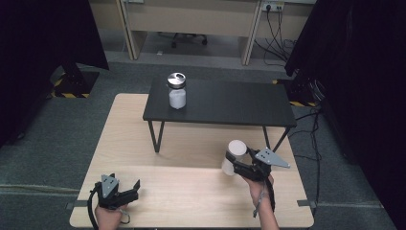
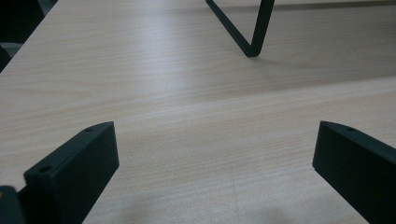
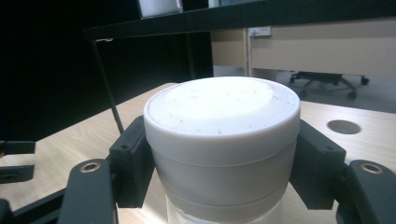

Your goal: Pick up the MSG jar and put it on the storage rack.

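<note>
Right gripper [image 3: 219,186] clamps my white-lidded jar [image 1: 234,155] just below its lid, near the wooden table's [image 1: 191,191] right edge; left gripper [image 2: 215,163] rests wide open, empty. Smooth sides could slip.

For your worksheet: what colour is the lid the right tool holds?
White lid, clearest in the right gripper view.

A white-capped jar [image 1: 234,155] stands upright at four o'clock on the tabletop [image 1: 191,191]; a silver-lidded jar [image 1: 177,91] of white powder stands at eleven o'clock on the black shelf [image 1: 230,103].
</note>
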`<state>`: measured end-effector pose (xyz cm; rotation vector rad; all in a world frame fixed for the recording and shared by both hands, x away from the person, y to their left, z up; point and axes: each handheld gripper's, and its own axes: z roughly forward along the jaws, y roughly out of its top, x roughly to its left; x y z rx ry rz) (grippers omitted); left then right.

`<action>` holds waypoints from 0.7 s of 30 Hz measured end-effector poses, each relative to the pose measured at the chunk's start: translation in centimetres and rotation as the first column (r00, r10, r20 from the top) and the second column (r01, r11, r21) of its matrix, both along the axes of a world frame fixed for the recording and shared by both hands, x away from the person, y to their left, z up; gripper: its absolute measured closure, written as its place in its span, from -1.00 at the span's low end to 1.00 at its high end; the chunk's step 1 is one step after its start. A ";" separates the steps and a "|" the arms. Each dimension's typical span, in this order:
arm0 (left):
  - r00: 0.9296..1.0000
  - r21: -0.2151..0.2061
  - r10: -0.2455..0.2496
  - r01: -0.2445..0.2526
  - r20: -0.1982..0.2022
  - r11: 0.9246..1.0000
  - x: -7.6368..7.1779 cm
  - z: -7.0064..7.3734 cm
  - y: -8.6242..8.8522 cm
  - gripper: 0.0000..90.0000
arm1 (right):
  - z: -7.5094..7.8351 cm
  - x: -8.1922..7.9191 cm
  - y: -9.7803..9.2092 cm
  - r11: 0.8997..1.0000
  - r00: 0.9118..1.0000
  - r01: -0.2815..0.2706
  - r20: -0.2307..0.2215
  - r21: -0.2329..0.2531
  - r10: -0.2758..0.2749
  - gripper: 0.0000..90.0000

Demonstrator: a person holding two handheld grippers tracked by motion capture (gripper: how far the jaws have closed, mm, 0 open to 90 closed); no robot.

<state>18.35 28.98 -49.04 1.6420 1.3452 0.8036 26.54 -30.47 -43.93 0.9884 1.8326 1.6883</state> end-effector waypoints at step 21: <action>1.000 0.003 0.004 -0.004 0.000 1.000 0.0 0.0 -0.1 -1.00 | 2.9 -0.7 -1.8 0.997 0.997 0.077 0.002 -0.004 -0.077 -0.26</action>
